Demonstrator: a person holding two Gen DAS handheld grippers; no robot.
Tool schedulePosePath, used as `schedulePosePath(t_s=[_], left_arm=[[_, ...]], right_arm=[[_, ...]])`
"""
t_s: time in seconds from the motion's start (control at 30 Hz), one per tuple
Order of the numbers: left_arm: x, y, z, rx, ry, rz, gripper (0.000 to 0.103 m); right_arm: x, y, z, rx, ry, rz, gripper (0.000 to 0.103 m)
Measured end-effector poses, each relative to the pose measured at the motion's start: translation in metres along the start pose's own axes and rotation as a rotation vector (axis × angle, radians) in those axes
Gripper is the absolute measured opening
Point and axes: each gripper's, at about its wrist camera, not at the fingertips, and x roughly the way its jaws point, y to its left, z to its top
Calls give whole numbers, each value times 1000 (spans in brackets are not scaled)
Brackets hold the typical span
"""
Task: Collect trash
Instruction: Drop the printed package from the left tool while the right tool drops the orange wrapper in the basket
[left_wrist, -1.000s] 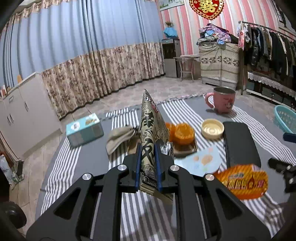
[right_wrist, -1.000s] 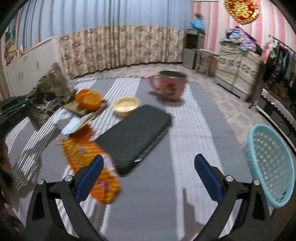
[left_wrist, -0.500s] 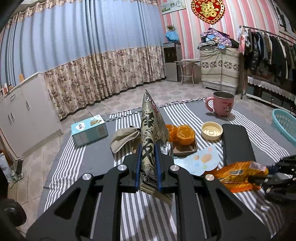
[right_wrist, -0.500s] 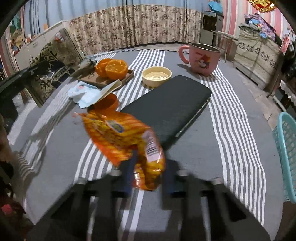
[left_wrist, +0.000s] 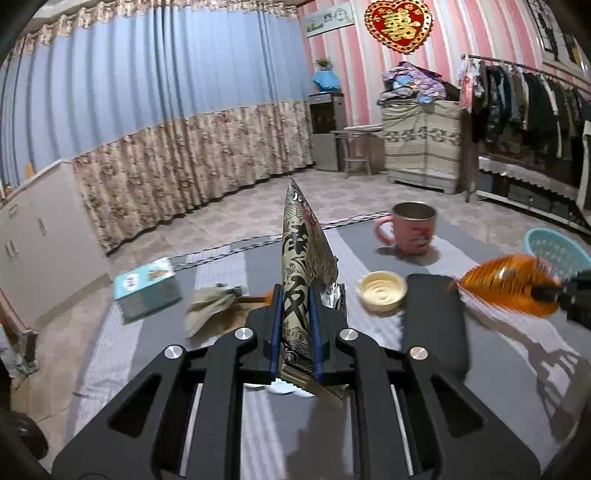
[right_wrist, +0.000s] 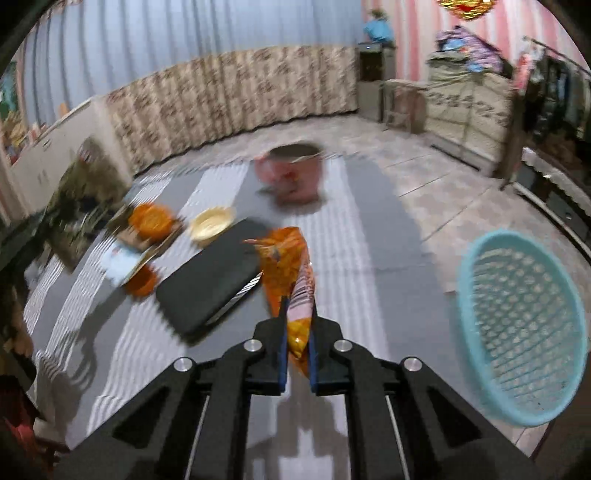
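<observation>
Your left gripper (left_wrist: 296, 325) is clamped on the upright patterned snack bag (left_wrist: 301, 266), held above the striped table (left_wrist: 498, 369). Your right gripper (right_wrist: 296, 345) pinches the orange wrapper (right_wrist: 290, 266), apparently lifted off the cloth, though blur obscures this. The blue basket (right_wrist: 524, 325) sits at right, beside the table edge.

Blue curtains (left_wrist: 147, 92), pink striped wall (left_wrist: 461, 44), tiled floor (left_wrist: 240, 218).

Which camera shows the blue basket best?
The right wrist view: the blue basket shows nearly whole, its mesh inside plain, beside the table. The left wrist view catches only a small part at the right edge.
</observation>
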Motion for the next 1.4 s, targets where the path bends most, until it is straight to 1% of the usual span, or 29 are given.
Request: schedulePosePath(t_s=[0.23, 0.37, 0.53, 0.57, 0.7, 0.8, 0.87, 1.07, 1.13, 1.2, 1.23, 1.27, 1.33, 1.37, 1.4], left_arm=[[12, -53, 13, 25, -3, -80, 12], [20, -88, 23, 42, -9, -125, 12], [26, -141, 34, 65, -22, -200, 12], [28, -150, 36, 70, -23, -211, 12], [34, -203, 43, 92, -25, -298, 12], [35, -242, 44, 124, -30, -354, 12], [40, -270, 43, 145, -18, -391, 12], [50, -323, 39, 198, 5, -460, 12], [51, -333, 37, 212, 13, -470, 12], [54, -342, 37, 226, 17, -472, 16], [55, -346, 37, 232, 18, -470, 22], [55, -349, 37, 236, 18, -458, 36], [56, -351, 40, 235, 14, -449, 52], [55, -349, 41, 231, 4, -429, 58], [56, -346, 43, 228, -1, -412, 61]], right_arm=[[-27, -88, 15, 68, -79, -147, 8], [-38, -136, 16, 94, -93, -233, 8], [-44, -193, 12, 153, -82, -296, 8], [-43, -200, 12, 161, -79, -302, 8], [-41, -226, 10, 183, -61, -311, 8], [-35, -242, 2, 222, -43, -296, 8], [-32, -253, -4, 242, -30, -300, 8], [-41, -273, -10, 304, -55, -295, 8], [-40, -280, -11, 318, -53, -298, 8], [-39, -284, -14, 328, -52, -301, 8], [-39, -286, -14, 333, -52, -302, 8], [-39, -288, -15, 340, -53, -301, 8], [-39, -290, -15, 346, -54, -298, 8], [-38, -289, -15, 345, -51, -295, 8], [-37, -288, -15, 341, -47, -294, 8]])
